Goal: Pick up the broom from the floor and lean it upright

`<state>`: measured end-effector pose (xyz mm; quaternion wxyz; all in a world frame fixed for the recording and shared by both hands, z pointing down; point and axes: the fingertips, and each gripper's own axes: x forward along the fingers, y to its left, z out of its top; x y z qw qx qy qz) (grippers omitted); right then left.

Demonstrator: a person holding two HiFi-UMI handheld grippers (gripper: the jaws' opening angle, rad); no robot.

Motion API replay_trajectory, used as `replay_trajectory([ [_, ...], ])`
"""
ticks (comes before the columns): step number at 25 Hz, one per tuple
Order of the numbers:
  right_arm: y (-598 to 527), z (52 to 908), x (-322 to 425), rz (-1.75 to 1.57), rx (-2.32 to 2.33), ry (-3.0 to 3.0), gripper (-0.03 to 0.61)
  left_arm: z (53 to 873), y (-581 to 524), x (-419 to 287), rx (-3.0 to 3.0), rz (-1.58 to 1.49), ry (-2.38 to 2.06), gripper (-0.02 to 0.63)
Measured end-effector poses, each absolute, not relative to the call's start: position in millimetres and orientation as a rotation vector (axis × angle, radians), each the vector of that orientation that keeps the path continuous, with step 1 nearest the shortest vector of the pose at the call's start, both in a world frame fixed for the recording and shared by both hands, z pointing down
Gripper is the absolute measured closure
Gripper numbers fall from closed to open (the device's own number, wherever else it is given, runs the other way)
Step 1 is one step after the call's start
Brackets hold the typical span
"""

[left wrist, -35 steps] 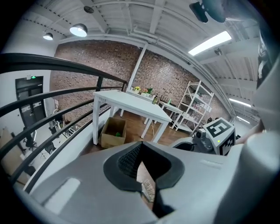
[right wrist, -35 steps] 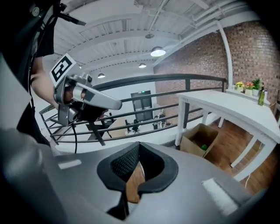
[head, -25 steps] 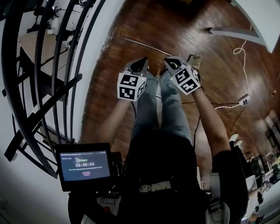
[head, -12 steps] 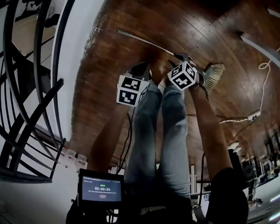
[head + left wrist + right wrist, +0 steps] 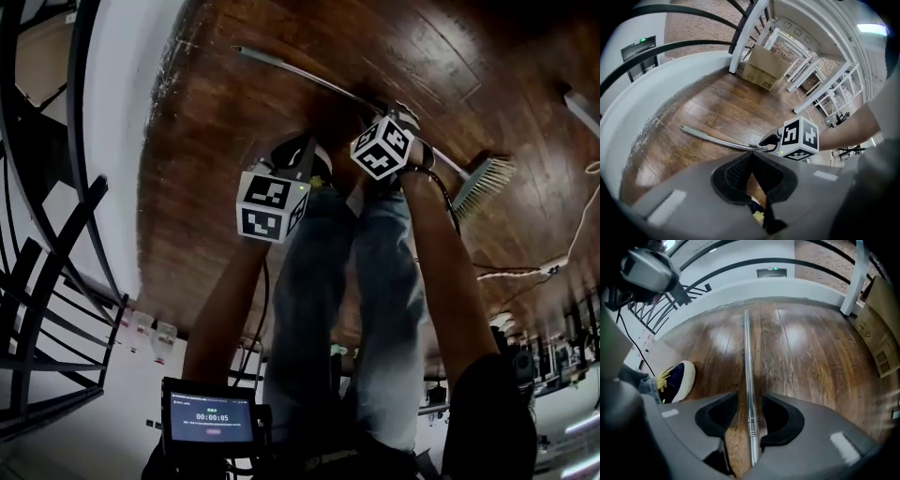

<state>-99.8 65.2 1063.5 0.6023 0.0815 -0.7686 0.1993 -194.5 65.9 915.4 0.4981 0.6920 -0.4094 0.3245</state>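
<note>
The broom lies flat on the wooden floor, its metal handle [image 5: 309, 80] running to the brush head [image 5: 483, 183] at the right. My right gripper [image 5: 394, 127] is down over the handle [image 5: 746, 348]. Its jaws [image 5: 750, 397] straddle the handle and are opening, the pads not pressing on it. The left gripper [image 5: 300, 155] hangs lower left of it, above the floor and short of the handle [image 5: 712, 138]. Its tips [image 5: 752, 157] meet with nothing between them. The left gripper view also shows the right gripper [image 5: 768, 140] at the handle.
A black stair railing [image 5: 56, 234] and a curved white wall base [image 5: 131, 112] bound the floor on the left. A cardboard box [image 5: 761, 70] stands by a white post. My shoe [image 5: 677, 378] is left of the handle. A white cable [image 5: 525, 272] lies at the right.
Both grippers have sunk toward the floor. The right one has come down over the broom handle, and the head view has tipped so that the broom lies lower in it.
</note>
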Motion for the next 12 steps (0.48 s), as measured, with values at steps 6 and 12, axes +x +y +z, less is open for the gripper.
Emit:
replay_trajectory([
  [6, 66, 1052, -83, 0.423, 0.185, -1.717, 0.417, 887, 57, -194, 1.667, 0.742, -1.027, 0.598],
  [12, 64, 1090, -91, 0.436, 0.201, -1.712, 0.5, 924, 51, -198, 1.666, 0.748, -1.044, 0.598],
])
